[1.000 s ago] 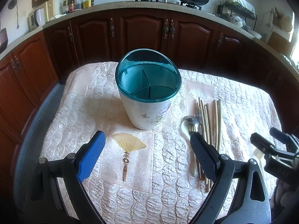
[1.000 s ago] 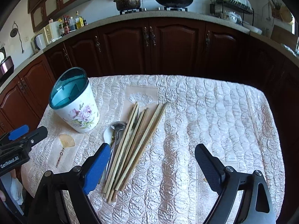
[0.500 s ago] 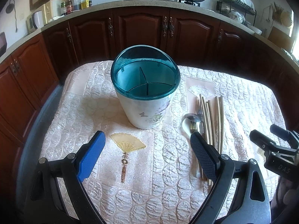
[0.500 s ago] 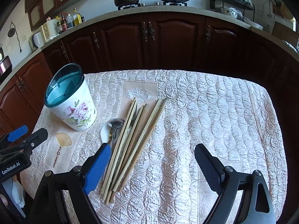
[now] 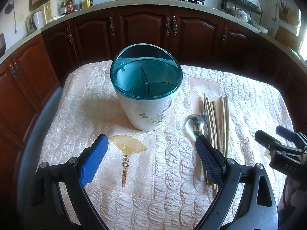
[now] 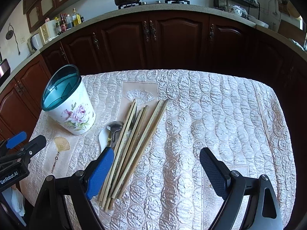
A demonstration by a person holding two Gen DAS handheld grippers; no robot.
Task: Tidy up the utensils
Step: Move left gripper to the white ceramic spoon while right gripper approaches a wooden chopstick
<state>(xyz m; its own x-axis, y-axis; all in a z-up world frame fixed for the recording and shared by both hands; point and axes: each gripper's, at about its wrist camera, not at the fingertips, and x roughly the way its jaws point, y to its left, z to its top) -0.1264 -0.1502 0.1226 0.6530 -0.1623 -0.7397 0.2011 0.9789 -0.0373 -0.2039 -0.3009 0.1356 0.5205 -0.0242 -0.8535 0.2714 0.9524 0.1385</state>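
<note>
a: where do the utensils lie against each hand-held gripper?

b: the chopsticks [image 6: 132, 149] lie in a loose bundle on the quilted surface [image 6: 220, 115], long axis running from near the right hand-held gripper [image 6: 155, 170] away and slightly rightward. their near ends sit just beside its blue left pad, so the bundle is left of centre of that gripper, not between the fingers.

a: and the metal pieces?

b: a spoon [image 6: 113, 132] and a fork [image 5: 204, 113] lie tucked against the left side of the bundle, partly under the sticks. a white spoon [image 6: 102, 140] lies beside them.

a: the holder?

b: the teal-rimmed holder [image 5: 146, 95] stands upright straight ahead of the left hand-held gripper [image 5: 151, 153], apart from it. its divided compartments look empty. the utensils lie to its right.

a: jaws?

b: both pairs are spread wide, holding nothing.

a: which is nearer the sticks?

b: the right one, i judge. it would need to shift left and line its fingers across the sticks' long axis.
</note>
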